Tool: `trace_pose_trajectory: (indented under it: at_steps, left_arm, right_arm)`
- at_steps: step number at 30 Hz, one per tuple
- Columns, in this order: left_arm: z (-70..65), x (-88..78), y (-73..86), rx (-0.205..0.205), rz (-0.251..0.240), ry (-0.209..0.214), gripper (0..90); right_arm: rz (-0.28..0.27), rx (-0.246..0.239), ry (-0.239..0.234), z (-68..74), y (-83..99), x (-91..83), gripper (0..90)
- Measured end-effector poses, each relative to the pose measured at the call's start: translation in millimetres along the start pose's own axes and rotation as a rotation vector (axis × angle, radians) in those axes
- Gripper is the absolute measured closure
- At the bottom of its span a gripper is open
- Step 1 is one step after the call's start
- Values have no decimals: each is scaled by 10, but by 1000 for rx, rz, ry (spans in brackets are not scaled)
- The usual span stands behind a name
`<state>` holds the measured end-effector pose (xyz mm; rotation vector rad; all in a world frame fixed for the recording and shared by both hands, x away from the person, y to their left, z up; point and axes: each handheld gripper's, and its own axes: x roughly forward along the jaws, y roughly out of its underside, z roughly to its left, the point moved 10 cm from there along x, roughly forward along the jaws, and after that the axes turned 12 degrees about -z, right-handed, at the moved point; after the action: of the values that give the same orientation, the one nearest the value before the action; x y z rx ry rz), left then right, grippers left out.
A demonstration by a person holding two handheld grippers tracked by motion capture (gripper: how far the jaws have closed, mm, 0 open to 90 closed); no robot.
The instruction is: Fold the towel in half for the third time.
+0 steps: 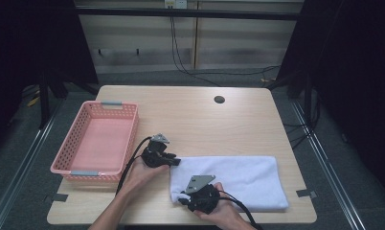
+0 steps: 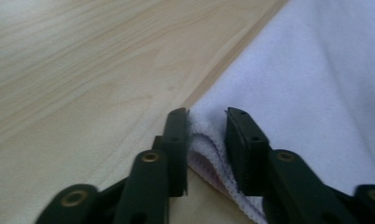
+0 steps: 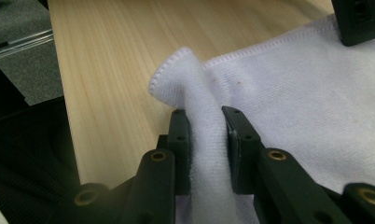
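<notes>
A white towel (image 1: 238, 179) lies folded in a long rectangle on the front right of the wooden table (image 1: 195, 120). My left gripper (image 1: 175, 162) is at the towel's far left corner. In the left gripper view the layered edge of the towel (image 2: 316, 84) sits between the jaws of the left gripper (image 2: 206, 114), which are closed in on it. My right gripper (image 1: 183, 201) is at the near left corner. In the right gripper view that gripper (image 3: 205, 112) pinches a raised fold of the towel (image 3: 293, 93). A jaw of the left gripper (image 3: 358, 21) shows at the top right.
A pink plastic basket (image 1: 128, 139) with nothing in it stands on the left of the table, close to the left gripper. A round cable hole (image 1: 219, 99) is near the far edge. The near table edge runs just behind the right hand.
</notes>
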<state>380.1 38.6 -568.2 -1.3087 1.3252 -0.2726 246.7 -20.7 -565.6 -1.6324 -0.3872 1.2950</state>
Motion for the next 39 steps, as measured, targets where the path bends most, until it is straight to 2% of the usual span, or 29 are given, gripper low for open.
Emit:
trace_pose_trajectory:
  at_steps: [1,2,4,8,10,11,12,15,16,18,20,23,25,27,28,29,30,31,35,37,39]
  left_arm:
    - [-2,-12,0,-9,4,18,715]
    - [0,-26,-17,-26,-13,25,798]
    - [6,-61,-46,-73,-42,36,818]
    - [-18,-85,-104,-88,-76,37,832]
    - [-15,-131,-212,-125,-120,57,833]
    - [-15,-131,-212,-125,-120,57,834]
    - [-27,-168,-282,-139,-141,64,834]
    - [-41,-197,-331,-139,-142,54,839]
    - [-51,-231,-386,-145,-165,53,839]
    - [-44,-269,-421,-145,-168,53,839]
    - [-35,-301,-473,-163,-197,67,840]
    - [14,-344,-485,-156,-182,34,841]
    - [34,-417,-545,-173,-203,43,841]
    - [42,-455,-576,-168,-208,43,841]
    - [39,-489,-610,-171,-215,48,841]
    - [50,-541,-667,-193,-215,41,841]
    - [50,-541,-667,-193,-215,41,842]
    - [49,-590,-724,-176,-219,28,842]
    - [60,-680,-828,-161,-233,21,842]
    - [60,-758,-918,-162,-248,18,841]
    - [51,-842,-1020,-146,-258,7,841]
  right_arm:
    - [0,0,0,0,0,0,749]
    - [-5,6,-3,3,-21,5,756]
    - [-14,20,-7,5,-45,1,760]
    - [-44,41,-7,-10,-138,-40,765]
    - [-88,52,0,-35,-247,-109,766]
    - [-88,52,0,-35,-247,-109,766]
    - [-110,56,2,-51,-299,-156,766]
    - [-131,67,1,-57,-345,-200,766]
    - [-144,71,1,-66,-393,-234,766]
    - [-152,72,-5,-73,-448,-257,766]
    - [-172,84,-9,-80,-522,-271,766]
    - [-179,80,-10,-84,-613,-267,766]
    - [-192,77,-17,-80,-678,-272,766]
    - [-201,84,-22,-76,-713,-271,766]
    - [-211,90,-23,-71,-749,-270,765]
    - [-228,76,-24,-58,-825,-271,765]
    - [-228,76,-24,-58,-825,-271,765]
    - [-243,73,-26,-47,-911,-279,766]
    - [-270,68,-28,-40,-1054,-291,766]
    - [-288,64,-35,-32,-1150,-294,766]
    - [-311,68,-48,-19,-1253,-300,766]
